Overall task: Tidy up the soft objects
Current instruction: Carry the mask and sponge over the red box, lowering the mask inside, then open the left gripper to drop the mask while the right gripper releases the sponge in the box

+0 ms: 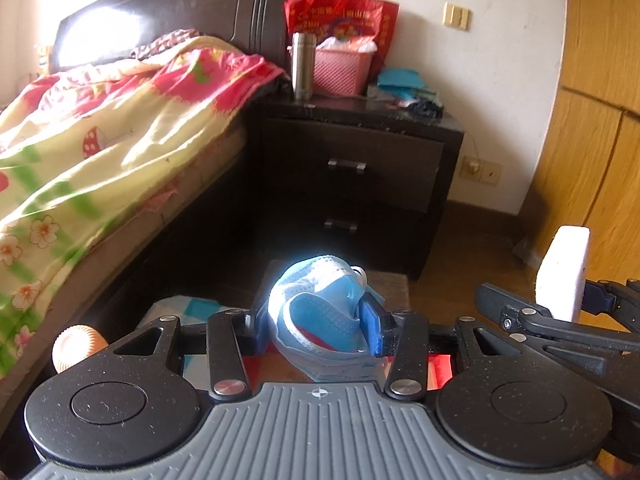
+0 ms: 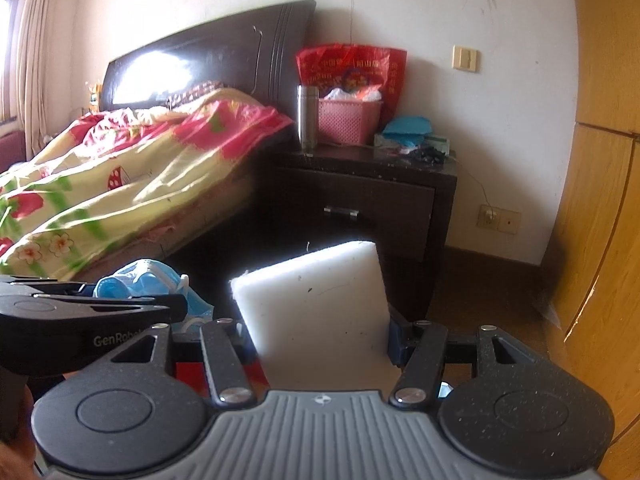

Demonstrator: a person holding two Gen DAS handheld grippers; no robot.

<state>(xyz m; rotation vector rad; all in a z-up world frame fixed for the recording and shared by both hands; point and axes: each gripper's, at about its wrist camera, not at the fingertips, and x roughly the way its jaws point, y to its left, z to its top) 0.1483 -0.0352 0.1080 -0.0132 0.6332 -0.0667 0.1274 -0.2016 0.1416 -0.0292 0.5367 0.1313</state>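
Observation:
My left gripper (image 1: pixel 316 320) is shut on a crumpled blue face mask (image 1: pixel 320 304) and holds it up in front of the nightstand; the mask also shows in the right wrist view (image 2: pixel 148 286). My right gripper (image 2: pixel 320 320) is shut on a white sponge block (image 2: pixel 316 296), held upright; the block also shows at the right of the left wrist view (image 1: pixel 564 272). The two grippers are side by side, left one to the left. A peach round ribbed object (image 1: pixel 76 346) lies low at the left.
A bed with a floral quilt (image 1: pixel 100 132) fills the left. A dark nightstand (image 1: pixel 360 168) stands ahead with a steel flask (image 1: pixel 302 66), a pink basket (image 1: pixel 344 70) and a red bag (image 1: pixel 340 14). A wooden wardrobe (image 1: pixel 592 120) is on the right.

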